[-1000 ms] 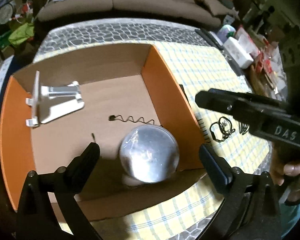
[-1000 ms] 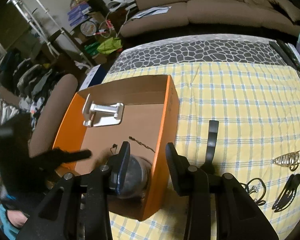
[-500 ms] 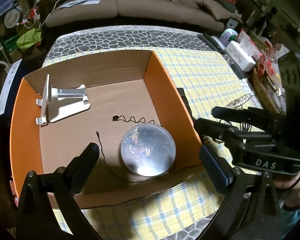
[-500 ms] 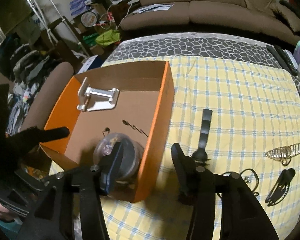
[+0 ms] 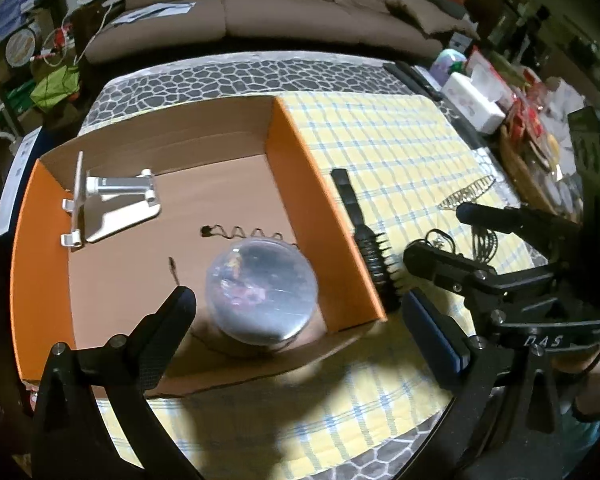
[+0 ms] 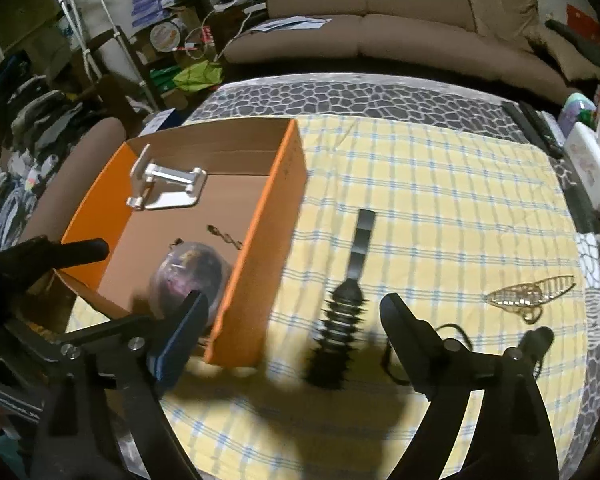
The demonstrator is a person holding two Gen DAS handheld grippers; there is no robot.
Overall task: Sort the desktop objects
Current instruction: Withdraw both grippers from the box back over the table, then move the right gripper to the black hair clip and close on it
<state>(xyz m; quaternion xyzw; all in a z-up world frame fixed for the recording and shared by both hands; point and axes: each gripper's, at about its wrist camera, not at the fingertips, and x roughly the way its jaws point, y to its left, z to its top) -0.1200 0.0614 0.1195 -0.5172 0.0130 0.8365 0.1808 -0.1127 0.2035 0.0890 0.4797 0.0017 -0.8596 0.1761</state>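
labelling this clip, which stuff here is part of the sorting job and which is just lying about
Part of the job:
- orange cardboard box
- phone stand, clear round container and black coiled cord, in the box
- black hairbrush, gold hair claw clip, on the checked cloth

Lying about:
- sofa
- white tissue pack
- remote controls

Brown sofa (image 6: 400, 28) behind table; cluttered shelves (image 6: 160, 20) left; dim room.

orange box wall (image 6: 260, 248) beside hairbrush (image 6: 344, 312), open cloth (image 6: 440, 200) beyond
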